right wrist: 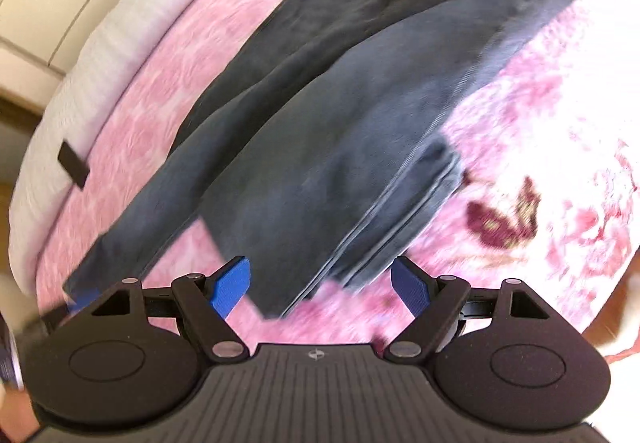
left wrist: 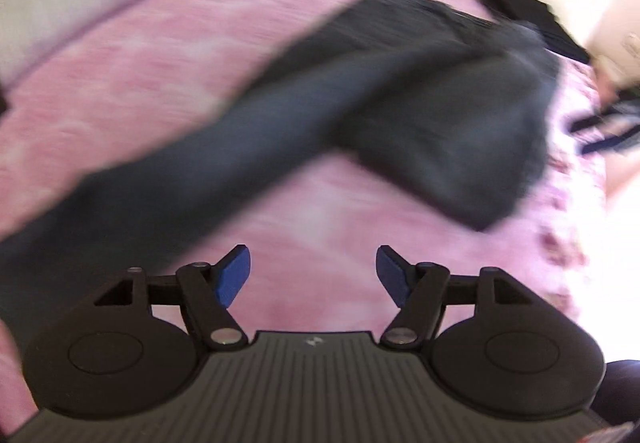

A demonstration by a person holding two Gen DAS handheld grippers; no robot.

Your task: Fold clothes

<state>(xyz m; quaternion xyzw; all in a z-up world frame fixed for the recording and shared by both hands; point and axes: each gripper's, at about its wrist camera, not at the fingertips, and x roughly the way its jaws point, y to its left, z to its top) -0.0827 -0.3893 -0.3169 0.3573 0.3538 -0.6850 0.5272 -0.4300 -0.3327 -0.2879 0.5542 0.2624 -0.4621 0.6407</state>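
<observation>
Lying on the pink bed cover (right wrist: 160,83), the dark trousers (right wrist: 320,115) have one leg doubled over; the left gripper (left wrist: 313,275) and right gripper (right wrist: 321,281) hover spread, empty — probably ready for the next fold.

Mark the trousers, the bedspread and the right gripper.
trousers (right wrist: 320,131), right wrist view, on the folded-over leg.
bedspread (right wrist: 540,147), right wrist view, bare pink patch beside the trousers.
right gripper (right wrist: 320,287), right wrist view, midway between the open blue fingertips.
</observation>
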